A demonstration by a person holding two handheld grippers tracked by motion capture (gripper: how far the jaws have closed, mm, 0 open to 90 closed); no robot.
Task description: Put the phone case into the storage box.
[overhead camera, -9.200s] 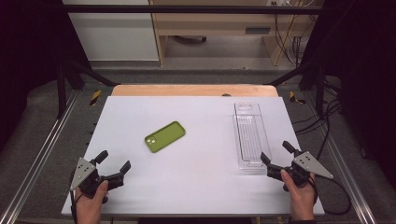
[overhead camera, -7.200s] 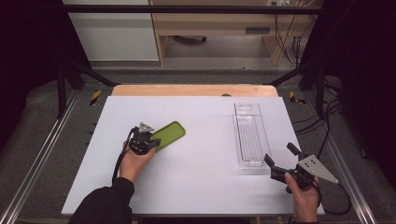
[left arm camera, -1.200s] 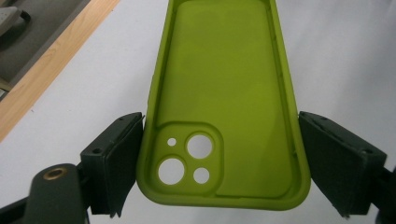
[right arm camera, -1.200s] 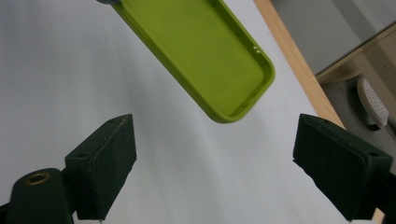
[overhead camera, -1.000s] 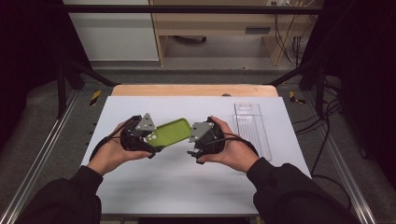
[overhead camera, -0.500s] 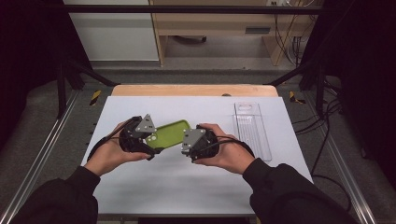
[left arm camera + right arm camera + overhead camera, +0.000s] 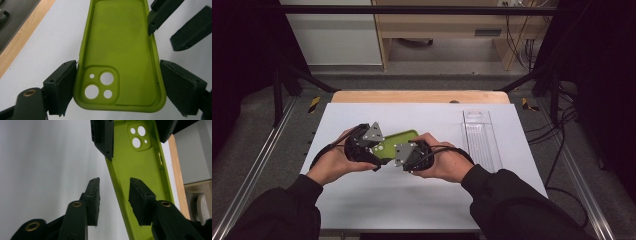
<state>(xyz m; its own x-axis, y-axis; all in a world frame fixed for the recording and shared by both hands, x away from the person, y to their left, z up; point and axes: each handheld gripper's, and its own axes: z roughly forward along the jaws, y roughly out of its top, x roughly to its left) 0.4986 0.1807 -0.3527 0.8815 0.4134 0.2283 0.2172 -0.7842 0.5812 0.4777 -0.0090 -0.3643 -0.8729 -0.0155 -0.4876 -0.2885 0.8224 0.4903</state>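
Observation:
A lime-green phone case is held above the white table, hollow side up. My left gripper is shut on it across its width at the camera-hole end, and its pads press both long sides of the case. My right gripper is at the case's other end. Its jaws have just been closing. They straddle one long side wall of the case, one pad outside and one inside, with a narrow gap still on each side of the wall.
A clear plastic tray lies lengthwise on the right part of the table. A wooden strip runs along the table's far edge. Black cables trail from both grippers over the forearms.
My right gripper has slid left to the case and its jaws have narrowed around the side wall. The left hand and the case have stayed put.

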